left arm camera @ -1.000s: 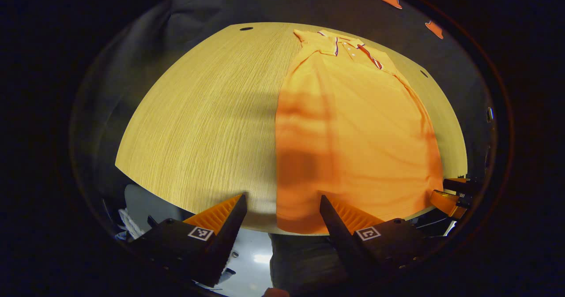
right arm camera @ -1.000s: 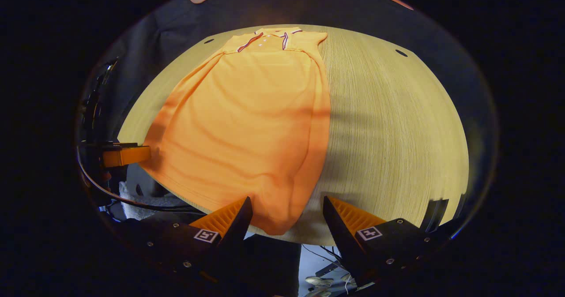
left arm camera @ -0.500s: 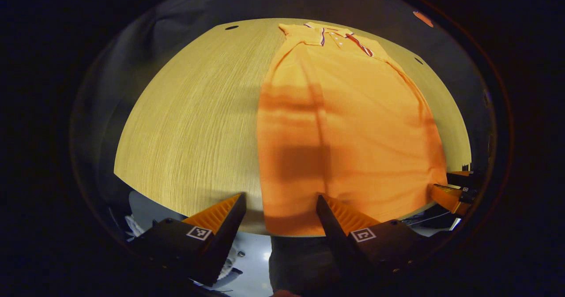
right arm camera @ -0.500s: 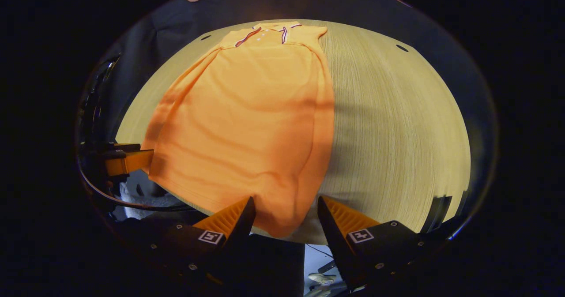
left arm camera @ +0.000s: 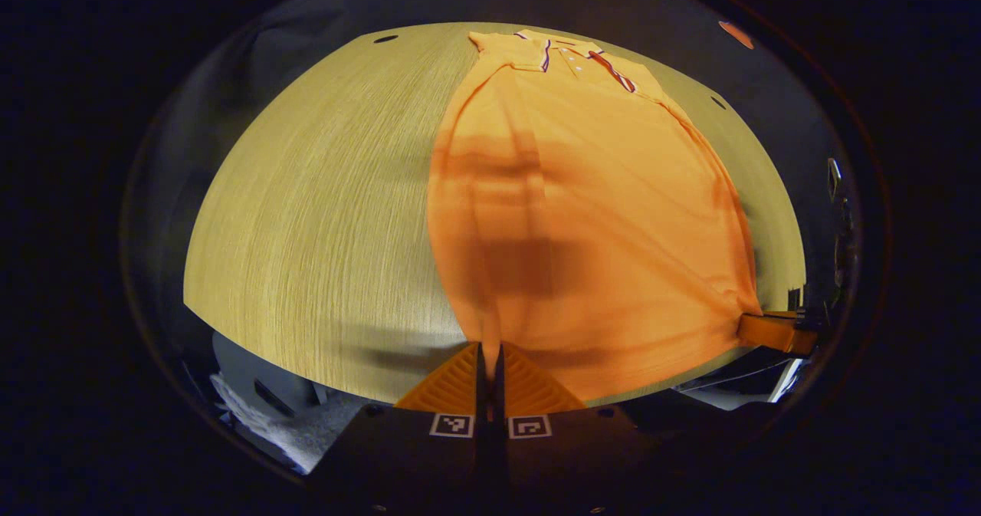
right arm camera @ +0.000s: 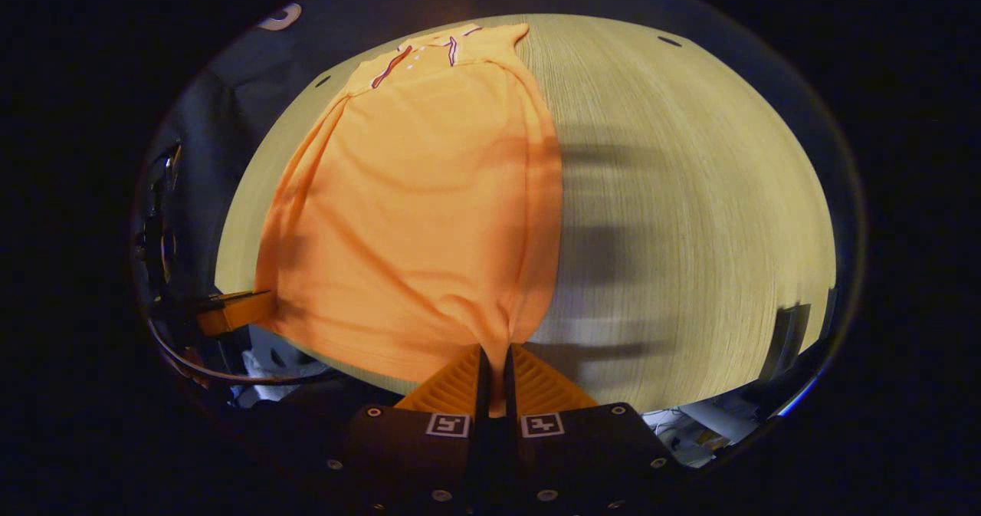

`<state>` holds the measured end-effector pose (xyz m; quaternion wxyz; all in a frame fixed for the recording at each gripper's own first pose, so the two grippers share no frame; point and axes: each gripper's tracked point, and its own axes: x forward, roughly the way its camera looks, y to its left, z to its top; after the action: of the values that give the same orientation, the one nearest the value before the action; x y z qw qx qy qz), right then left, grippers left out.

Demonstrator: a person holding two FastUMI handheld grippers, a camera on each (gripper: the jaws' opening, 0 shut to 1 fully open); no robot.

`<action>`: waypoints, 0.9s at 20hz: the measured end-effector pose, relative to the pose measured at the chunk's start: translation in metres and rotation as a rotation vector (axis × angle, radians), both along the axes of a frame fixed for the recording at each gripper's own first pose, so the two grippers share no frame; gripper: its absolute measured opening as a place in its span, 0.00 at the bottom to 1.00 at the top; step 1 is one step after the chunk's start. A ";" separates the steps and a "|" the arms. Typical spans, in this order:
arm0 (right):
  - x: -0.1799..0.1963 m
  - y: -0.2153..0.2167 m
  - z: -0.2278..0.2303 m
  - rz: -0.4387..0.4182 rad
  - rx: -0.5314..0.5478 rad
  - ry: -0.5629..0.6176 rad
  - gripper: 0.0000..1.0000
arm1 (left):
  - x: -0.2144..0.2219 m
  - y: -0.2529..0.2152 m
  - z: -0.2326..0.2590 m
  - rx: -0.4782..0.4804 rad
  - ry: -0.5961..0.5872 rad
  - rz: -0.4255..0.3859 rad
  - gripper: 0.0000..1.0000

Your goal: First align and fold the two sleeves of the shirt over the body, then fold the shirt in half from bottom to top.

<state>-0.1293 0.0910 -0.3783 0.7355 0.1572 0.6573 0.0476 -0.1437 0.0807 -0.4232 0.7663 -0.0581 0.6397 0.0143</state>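
Light wood-grain table [left arm camera: 322, 194]; orange shirt [left arm camera: 598, 209] spread flat on it, collar at far edge.

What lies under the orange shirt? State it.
The wooden table lies under the shirt, bare beside it. Whatever sits beneath the cloth, folded sleeves included, is covered. Left claw and right claw each pinch a bottom corner.

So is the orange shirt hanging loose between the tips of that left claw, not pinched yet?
No: in the left gripper view the left claw has both fingers pressed together on the bottom corner of the shirt.
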 end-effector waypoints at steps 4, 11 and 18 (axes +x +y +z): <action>0.014 -0.003 0.009 -0.019 -0.009 -0.016 0.10 | 0.017 0.000 0.019 -0.043 -0.019 0.005 0.02; 0.050 -0.002 0.033 -0.068 0.026 -0.033 0.05 | 0.058 -0.004 0.048 -0.085 -0.041 -0.034 0.02; 0.103 -0.028 0.057 -0.046 -0.079 -0.111 0.04 | 0.098 -0.005 0.068 -0.119 -0.053 -0.058 0.02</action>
<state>-0.0268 0.0634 -0.3216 0.7774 0.1404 0.6130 0.0136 -0.0458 0.0752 -0.3556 0.7782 -0.0854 0.6203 -0.0477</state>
